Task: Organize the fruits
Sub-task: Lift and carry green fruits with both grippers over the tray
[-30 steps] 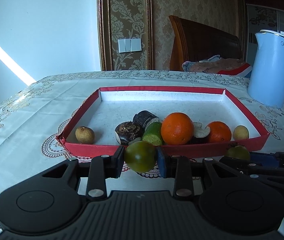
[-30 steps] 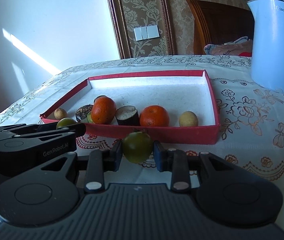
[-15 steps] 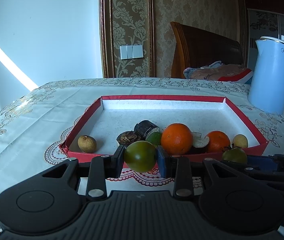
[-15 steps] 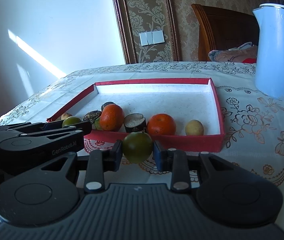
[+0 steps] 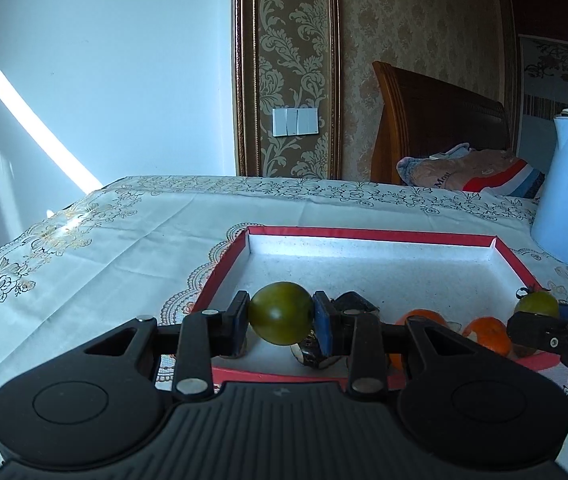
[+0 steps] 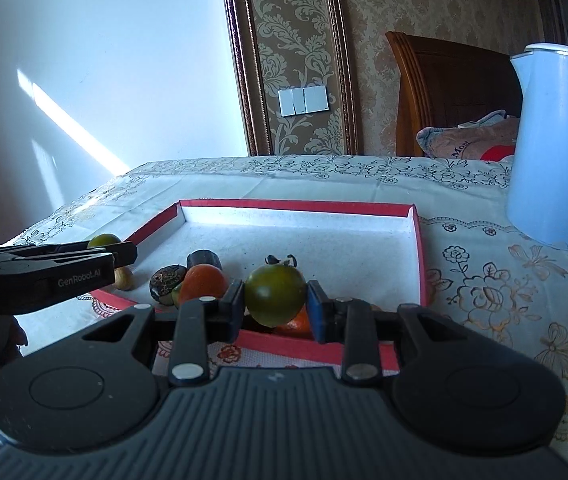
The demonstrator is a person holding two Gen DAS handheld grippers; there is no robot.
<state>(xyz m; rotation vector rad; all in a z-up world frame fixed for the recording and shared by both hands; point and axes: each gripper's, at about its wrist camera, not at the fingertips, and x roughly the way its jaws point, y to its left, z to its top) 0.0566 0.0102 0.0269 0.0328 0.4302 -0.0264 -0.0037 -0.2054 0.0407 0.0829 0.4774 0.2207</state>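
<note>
A green round fruit (image 5: pixel 281 313) is clamped between the blue pads of the left tool (image 5: pixel 281 316), which is held above the near rim of a red tray (image 5: pixel 367 233) with a white floor. A second green fruit (image 6: pixel 275 294), with a dried stem on top, is gripped in the same way by the right tool (image 6: pixel 275 300), also held over the tray's near edge. In the left wrist view the right tool is seen at the far right with its fruit (image 5: pixel 536 305); in the right wrist view the left tool is seen at the far left, its fruit (image 6: pixel 104 240) partly hidden behind the fingers.

On the tray floor, near the front wall, several pieces are gathered: an orange (image 6: pixel 203 282), a second orange (image 6: pixel 295 325) largely covered by the held fruit, a dark cut piece (image 6: pixel 168 278), another dark cylindrical piece (image 6: pixel 204 259), and a small tan fruit (image 6: pixel 124 278) at the left end. What the dark pieces are cannot be told with certainty, as they are in shadow.

The tray is set on a tabletop (image 6: pixel 483 288) covered by a cloth with a printed floral pattern. A pale blue kettle (image 6: pixel 555 144) is stood on the cloth to the right of the tray, apart from it. Behind the tabletop, a wooden chair back (image 5: pixel 435 128) and a bundle of folded cloth (image 5: pixel 467 170) are visible.
</note>
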